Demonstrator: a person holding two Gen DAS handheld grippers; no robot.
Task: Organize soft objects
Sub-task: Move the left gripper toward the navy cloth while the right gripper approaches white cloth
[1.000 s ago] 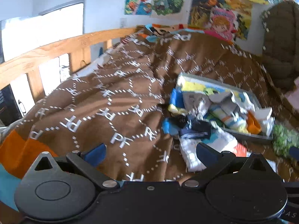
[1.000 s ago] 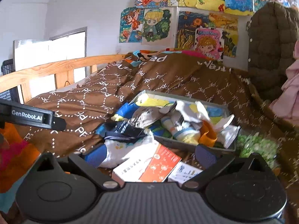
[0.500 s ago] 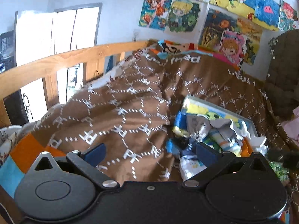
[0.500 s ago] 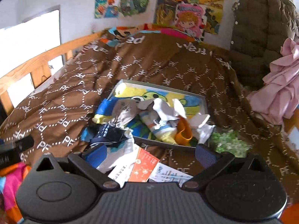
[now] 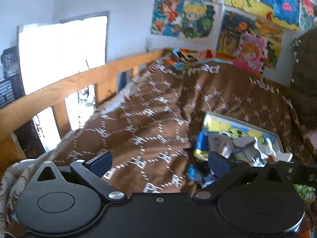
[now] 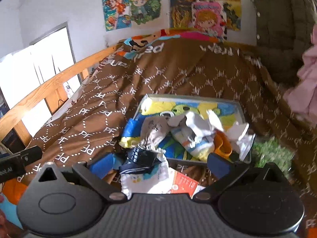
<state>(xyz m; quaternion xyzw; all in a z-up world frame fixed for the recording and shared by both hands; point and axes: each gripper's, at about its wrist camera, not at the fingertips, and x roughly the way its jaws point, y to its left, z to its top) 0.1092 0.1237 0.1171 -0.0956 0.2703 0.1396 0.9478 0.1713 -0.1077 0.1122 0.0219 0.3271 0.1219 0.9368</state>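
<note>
Black left gripper [image 5: 158,161] and right gripper [image 6: 158,161] — jaws wide, empty — above tray [image 6: 240,109].

Child's bedroom: wooden-railed bed [image 6: 49,87], brown quilt [image 6: 178,75], cartoon posters [image 6: 138,6].

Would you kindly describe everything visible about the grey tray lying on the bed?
The grey tray is shallow and rectangular with a thin raised rim. It lies flat on the brown blanket. A bright cartoon picture lines its bottom. Crumpled socks and small cloths fill it, some spilling over its near-left edge. Neither gripper touches it.
</note>
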